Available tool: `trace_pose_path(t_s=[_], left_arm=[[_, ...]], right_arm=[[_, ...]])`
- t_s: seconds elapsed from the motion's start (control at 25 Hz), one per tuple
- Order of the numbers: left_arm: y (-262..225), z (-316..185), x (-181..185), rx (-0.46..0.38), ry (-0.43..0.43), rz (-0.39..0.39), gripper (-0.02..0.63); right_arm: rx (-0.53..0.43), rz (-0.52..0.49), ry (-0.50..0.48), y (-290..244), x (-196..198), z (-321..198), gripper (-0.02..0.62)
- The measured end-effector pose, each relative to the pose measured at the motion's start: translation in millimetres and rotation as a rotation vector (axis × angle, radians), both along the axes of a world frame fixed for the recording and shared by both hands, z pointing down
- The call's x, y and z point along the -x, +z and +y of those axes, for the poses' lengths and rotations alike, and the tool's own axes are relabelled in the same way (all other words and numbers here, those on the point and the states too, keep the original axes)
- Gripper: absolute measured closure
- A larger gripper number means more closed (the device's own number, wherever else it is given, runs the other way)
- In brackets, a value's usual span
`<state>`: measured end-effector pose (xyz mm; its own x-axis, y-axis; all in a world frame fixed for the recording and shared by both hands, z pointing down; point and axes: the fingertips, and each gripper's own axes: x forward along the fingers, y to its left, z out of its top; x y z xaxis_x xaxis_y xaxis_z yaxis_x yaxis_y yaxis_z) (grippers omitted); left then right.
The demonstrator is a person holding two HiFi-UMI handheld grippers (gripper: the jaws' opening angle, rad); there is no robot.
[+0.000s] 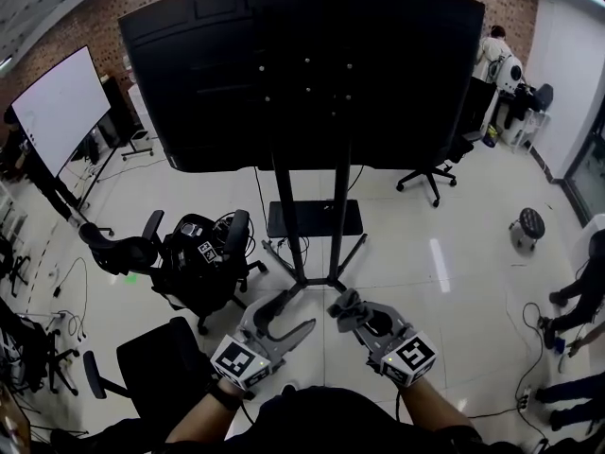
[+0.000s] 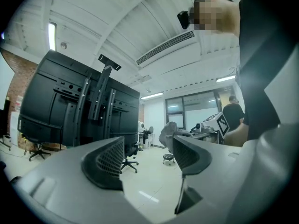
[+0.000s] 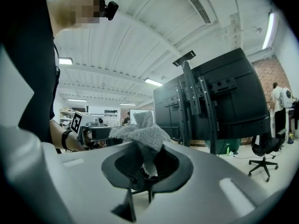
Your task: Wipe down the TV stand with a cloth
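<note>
Right gripper view gives the plainest answer: the cloth (image 3: 140,132), a grey fleecy rag, sits bunched between the jaws of the right gripper (image 3: 145,166), which are closed on its lower folds so that a loose tuft stands up above the jaw tips. It looks light, soft and limp, so it should fold around an edge or a post readily. It will also probably drag out of a weak pinch if it catches on a bracket. The present hold, low on the bundle with the tuft free, seems a sensible one, since the free part can bear on the surface while the jaws stay clear of it.

In the left gripper view the left gripper (image 2: 148,149) has its jaws wide apart with nothing between them and only floor beyond.

From the head view, both grippers are held low and close together in front of the person, the cloth near the foot of the TV stand (image 1: 315,218) but not touching it. The stand rises on two dark uprights to the back of a large black screen (image 1: 302,64), with a small shelf between the uprights and an office chair (image 1: 203,253) off to its left. It looks rigid and heavy enough not to shift under a wipe, though that is a judgement, and no wiping contact has been made yet
</note>
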<state>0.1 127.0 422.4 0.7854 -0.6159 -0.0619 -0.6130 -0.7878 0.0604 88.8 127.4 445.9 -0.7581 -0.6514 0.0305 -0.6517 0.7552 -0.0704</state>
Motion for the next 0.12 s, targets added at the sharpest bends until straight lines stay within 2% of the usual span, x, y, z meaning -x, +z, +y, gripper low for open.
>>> trace_pose_path(t_s=[0.12], left_arm=[[-5.7, 4.5, 5.6, -0.015, 0.002, 0.009, 0.258]], right_arm=[[-0.007, 0.003, -0.004, -3.6, 7.7, 6.7, 0.545]])
